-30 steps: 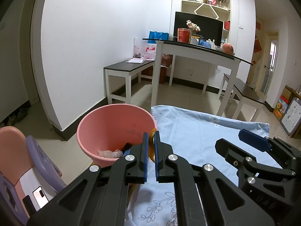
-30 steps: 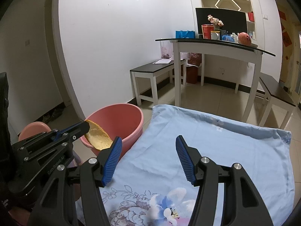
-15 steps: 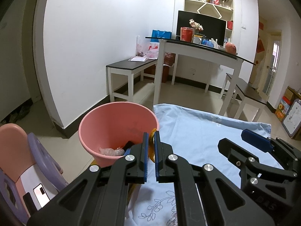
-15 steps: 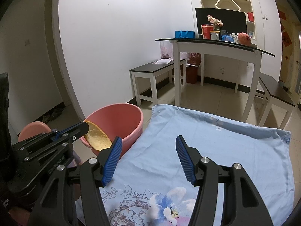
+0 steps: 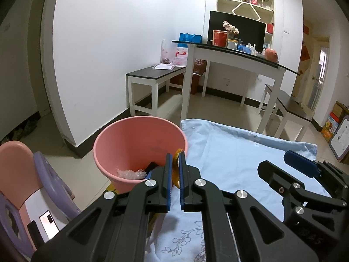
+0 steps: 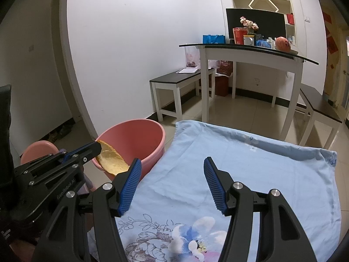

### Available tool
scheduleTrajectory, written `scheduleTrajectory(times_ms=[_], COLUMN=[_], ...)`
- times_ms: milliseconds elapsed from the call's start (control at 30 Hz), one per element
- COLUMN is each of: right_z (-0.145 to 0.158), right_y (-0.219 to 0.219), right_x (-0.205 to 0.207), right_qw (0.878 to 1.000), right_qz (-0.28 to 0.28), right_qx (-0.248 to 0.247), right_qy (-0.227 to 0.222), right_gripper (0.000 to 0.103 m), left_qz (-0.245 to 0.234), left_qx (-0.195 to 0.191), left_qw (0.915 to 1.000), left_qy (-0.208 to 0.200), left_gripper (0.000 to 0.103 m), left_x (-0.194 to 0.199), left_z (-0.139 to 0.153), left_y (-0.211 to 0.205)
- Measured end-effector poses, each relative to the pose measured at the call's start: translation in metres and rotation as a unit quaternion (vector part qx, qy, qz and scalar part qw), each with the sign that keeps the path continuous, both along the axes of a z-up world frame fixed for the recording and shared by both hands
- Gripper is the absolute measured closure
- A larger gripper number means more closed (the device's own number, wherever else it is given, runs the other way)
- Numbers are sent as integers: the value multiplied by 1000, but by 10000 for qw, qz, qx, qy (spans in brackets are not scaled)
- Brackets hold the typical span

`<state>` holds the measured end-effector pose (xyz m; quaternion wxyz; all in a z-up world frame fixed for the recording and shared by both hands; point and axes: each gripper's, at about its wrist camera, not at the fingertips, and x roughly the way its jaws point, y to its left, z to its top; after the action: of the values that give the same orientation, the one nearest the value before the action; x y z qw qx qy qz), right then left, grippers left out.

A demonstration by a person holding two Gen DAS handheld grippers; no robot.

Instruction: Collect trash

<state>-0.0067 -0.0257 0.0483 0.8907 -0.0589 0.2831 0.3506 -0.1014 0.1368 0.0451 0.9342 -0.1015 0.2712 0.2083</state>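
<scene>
While the peel hangs at the bucket's edge, the scene reads as follows.

Left gripper [image 5: 174,163]: jaws pressed nearly together, pinching a yellow-orange peel [image 6: 111,160] between the blue pads; in the right wrist view this gripper [image 6: 96,149] reaches in from the left.

Peel position: held on edge at the near rim of the pink bucket [image 5: 139,148], partly over its mouth; in the left wrist view only a thin orange sliver [image 5: 175,159] shows between the fingers.

Right gripper [image 6: 172,172]: jaws spread wide, nothing between them, hovering over the blue cloth [image 6: 250,170]; in the left wrist view it [image 5: 305,168] sits at the lower right.

Pink bucket contents: a crumpled clear plastic wrapper [image 5: 129,173] on the bottom, with a dark object [image 5: 150,166] just beside it, partly hidden by the left gripper's finger; what the dark object is I cannot tell.

Bucket placement: upright on the tiled floor, touching or just beside the left edge of the blue cloth.

Blue cloth: spread flat, pale blue, with a floral print [image 6: 189,240] at the near end.

Child's chair [image 5: 26,174]: pink and purple, left of the bucket, with a phone [image 5: 49,222] lying on its white part.

Background table [image 5: 235,54]: white legs, dark top, crowded with a red tin [image 5: 219,38], a flower bunch [image 5: 230,27], bottles and a reddish round fruit [image 5: 271,54].

Bench [image 5: 157,74]: dark-topped, against the wall, carrying a paper sheet [image 5: 164,66] and a plastic bag [image 5: 168,54].
</scene>
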Motion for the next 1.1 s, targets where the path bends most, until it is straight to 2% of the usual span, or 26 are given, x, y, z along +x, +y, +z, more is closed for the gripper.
scheduleTrajectory(times_ms=[500, 1100], right_z=[2, 8], right_y=[3, 8], right_x=[-3, -26], right_qw=[10000, 9994], right_qz=[83, 332], right_qx=[14, 50], right_qy=[-9, -62], right_gripper=[44, 44], left_qz=[199, 488], left_qx=[25, 142], left_qw=[9998, 9987], left_qy=[-17, -86], left_gripper=[98, 98], left_x=[-8, -29], left_z=[6, 20], left_y=[2, -9])
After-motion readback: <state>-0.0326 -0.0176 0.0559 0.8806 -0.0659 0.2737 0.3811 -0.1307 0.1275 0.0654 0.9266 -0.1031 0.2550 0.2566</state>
